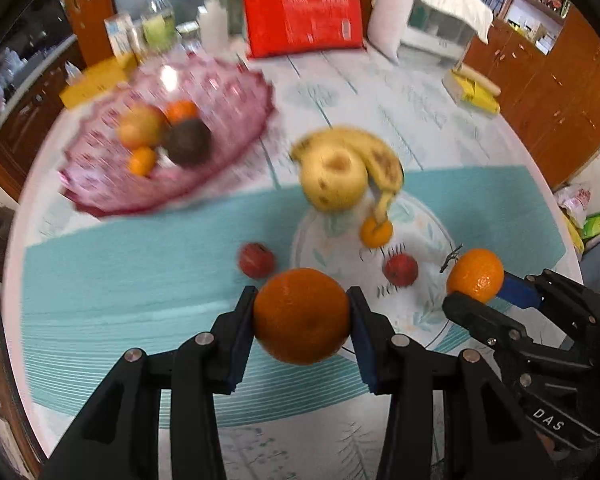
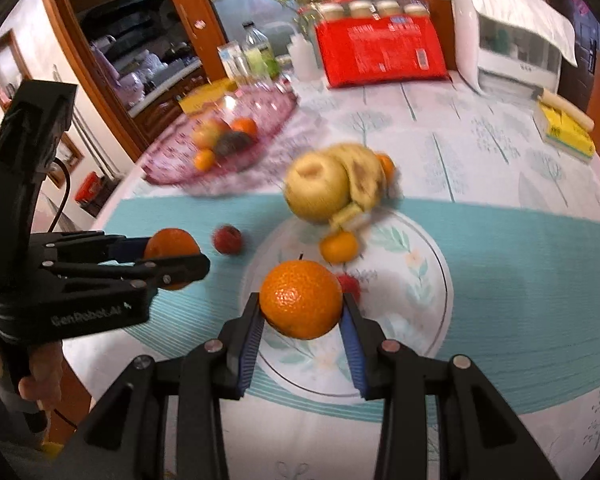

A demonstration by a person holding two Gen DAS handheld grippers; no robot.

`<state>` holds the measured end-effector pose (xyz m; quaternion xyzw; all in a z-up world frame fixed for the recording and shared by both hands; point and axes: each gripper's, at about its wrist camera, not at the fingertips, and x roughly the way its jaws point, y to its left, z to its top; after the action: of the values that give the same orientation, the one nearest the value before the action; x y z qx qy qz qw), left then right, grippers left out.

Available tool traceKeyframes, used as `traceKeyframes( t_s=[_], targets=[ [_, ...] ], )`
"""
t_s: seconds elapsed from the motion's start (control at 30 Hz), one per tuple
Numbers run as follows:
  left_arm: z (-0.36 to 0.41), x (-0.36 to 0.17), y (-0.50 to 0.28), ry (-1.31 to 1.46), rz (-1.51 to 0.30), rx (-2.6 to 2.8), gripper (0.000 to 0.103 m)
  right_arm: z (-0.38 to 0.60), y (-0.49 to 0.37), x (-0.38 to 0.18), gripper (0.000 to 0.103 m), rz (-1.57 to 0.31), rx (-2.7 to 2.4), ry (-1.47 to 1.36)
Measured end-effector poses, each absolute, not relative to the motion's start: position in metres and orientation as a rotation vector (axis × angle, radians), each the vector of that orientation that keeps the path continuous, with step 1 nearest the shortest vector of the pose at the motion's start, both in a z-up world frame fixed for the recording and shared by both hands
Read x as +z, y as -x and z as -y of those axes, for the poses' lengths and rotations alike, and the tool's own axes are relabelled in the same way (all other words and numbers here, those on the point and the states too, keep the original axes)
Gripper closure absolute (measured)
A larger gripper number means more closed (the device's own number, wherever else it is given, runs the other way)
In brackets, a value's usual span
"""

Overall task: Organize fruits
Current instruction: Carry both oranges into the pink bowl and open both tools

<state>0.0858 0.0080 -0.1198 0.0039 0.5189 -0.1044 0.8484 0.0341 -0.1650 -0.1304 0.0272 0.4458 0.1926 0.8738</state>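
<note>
**Orange, pink and teal across my table**

Both fruits I hold are orange: a deeper-toned orange (image 1: 302, 316) and a brighter, dimpled tangerine (image 2: 302, 300). My gripper fingers (image 1: 236, 340) are black with blue pads. At ten o'clock from the white leaf-patterned plate (image 2: 420, 280) I see a pink cut-glass bowl (image 1: 220, 92). The yellow apple (image 1: 334, 180) and brown-spotted yellow bananas (image 1: 380, 156) sit at twelve. The placemat (image 1: 120, 280) is teal, finely striped. The tablecloth (image 2: 480, 148) is white with pale teal trees. A red package (image 1: 304, 20) lies beyond.
</note>
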Motion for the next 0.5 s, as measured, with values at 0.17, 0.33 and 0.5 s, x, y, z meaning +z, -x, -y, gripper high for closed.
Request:
traceKeyframes(
  t_s=[0.17,0.33,0.5],
  targets=[
    [-0.034,-0.069,-0.088,-0.031,-1.027,-0.178,0.06,0.145,-0.037,-0.086,0.065,-0.855,0.445,-0.026],
    [-0.074,-0.02,-0.096,-0.04,-0.959,-0.106,0.06,0.123,-0.052,-0.036,0.065,-0.798,0.484,0.002],
    [-0.112,0.028,-0.108,-0.075,-0.864,-0.054,0.06,0.106,-0.073,0.011,0.065,-0.744,0.501,0.03]
  ],
)
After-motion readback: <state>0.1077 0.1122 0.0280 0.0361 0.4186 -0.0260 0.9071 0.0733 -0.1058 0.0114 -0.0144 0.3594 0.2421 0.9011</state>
